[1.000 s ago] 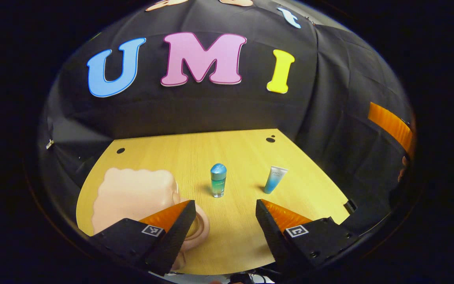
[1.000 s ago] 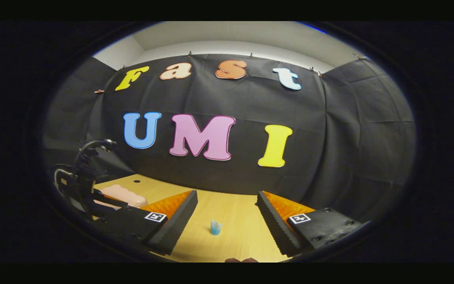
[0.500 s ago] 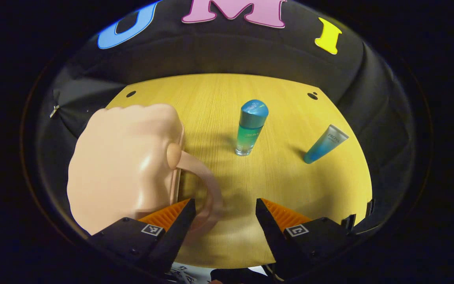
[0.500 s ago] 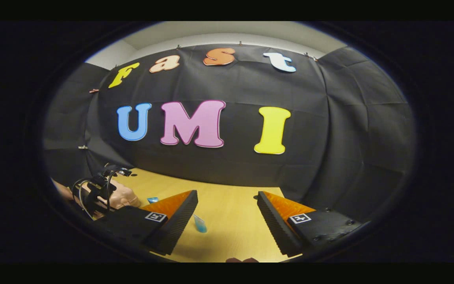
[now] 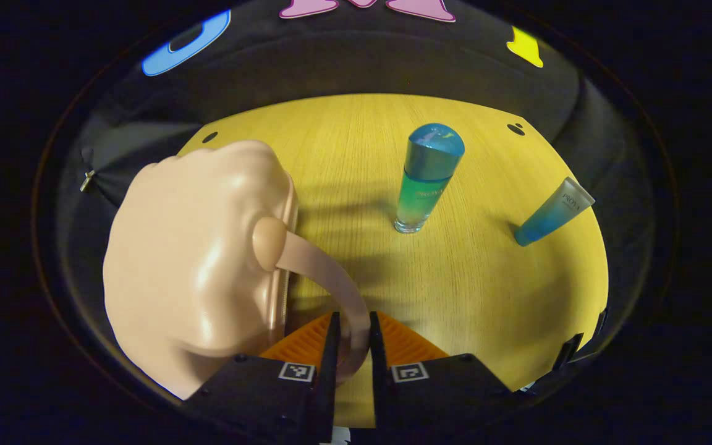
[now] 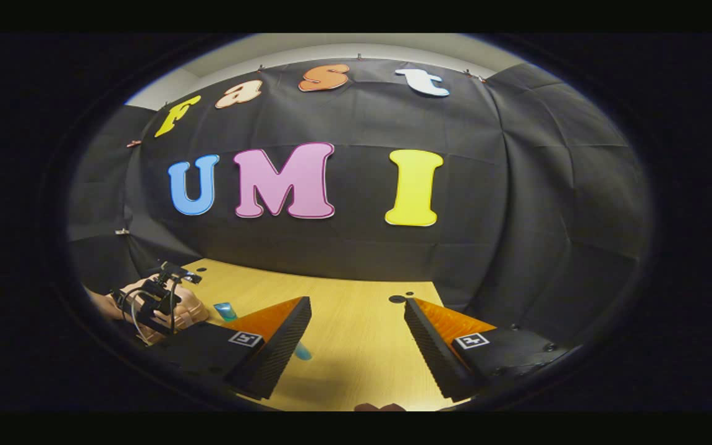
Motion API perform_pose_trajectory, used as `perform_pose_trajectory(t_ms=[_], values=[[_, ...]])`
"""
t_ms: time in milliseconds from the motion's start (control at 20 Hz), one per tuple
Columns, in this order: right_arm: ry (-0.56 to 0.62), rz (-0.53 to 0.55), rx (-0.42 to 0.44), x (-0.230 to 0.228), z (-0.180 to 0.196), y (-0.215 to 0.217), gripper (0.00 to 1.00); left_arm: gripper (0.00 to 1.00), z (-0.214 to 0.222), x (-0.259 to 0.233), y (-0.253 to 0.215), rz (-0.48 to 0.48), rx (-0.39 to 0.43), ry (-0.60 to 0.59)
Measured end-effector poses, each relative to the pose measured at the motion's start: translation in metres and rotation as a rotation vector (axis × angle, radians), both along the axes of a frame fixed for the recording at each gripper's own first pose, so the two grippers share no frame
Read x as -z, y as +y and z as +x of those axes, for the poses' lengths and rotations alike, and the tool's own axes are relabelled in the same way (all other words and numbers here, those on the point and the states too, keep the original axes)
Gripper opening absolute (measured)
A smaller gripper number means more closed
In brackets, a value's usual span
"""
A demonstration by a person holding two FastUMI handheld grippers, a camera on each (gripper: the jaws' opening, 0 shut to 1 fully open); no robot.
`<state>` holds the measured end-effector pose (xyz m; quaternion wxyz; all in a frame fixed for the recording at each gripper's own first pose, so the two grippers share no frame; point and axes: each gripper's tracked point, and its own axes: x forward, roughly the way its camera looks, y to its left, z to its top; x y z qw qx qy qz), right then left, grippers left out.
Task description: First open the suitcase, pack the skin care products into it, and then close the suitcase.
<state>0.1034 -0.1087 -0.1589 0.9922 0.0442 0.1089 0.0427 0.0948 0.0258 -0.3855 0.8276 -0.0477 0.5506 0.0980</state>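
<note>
Your left gripper is clamped on the pink suitcase handle, while your right gripper hangs spread above the table.

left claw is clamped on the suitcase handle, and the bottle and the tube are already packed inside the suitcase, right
Not quite. The left claw is clamped on the suitcase handle, but the left gripper view shows the bottle and tube out on the table, beside the closed suitcase.
</note>
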Motion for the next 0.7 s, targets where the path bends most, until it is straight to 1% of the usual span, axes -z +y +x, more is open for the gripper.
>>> perform_pose_trajectory(t_ms=[50,100,150,200,300,400,500,600,700], values=[[0.009,-0.001,0.002,0.003,0.0,-0.001,0.96,0.18,0.002,-0.001,0.0,0.005,0.019,0.0],[0.016,-0.003,0.005,0.006,-0.001,-0.003,0.96,0.16,0.004,-0.005,0.001,0.015,0.04,-0.007],[0.02,-0.006,0.009,0.006,-0.001,-0.004,0.96,0.17,0.007,-0.01,-0.002,0.015,0.058,-0.021],[0.022,-0.006,0.013,0.008,-0.002,-0.005,0.96,0.13,0.008,-0.018,-0.004,0.009,0.07,-0.025],[0.026,-0.007,0.017,0.013,-0.002,-0.004,0.97,0.12,0.007,-0.033,-0.004,-0.023,0.08,-0.015],[0.048,-0.014,0.016,0.023,0.001,0.001,0.96,0.12,0.01,-0.067,0.004,-0.063,0.08,-0.041],[0.055,-0.002,0.013,0.022,0.006,0.013,0.96,0.11,0.011,-0.113,0.019,-0.091,0.07,-0.1],[0.043,0.035,0.009,0.009,0.014,0.031,0.96,0.12,0.009,-0.16,0.044,-0.093,0.055,-0.174],[0.011,0.042,0.016,-0.009,0.021,0.05,0.96,0.11,0.001,-0.202,0.072,-0.104,0.032,-0.239]])
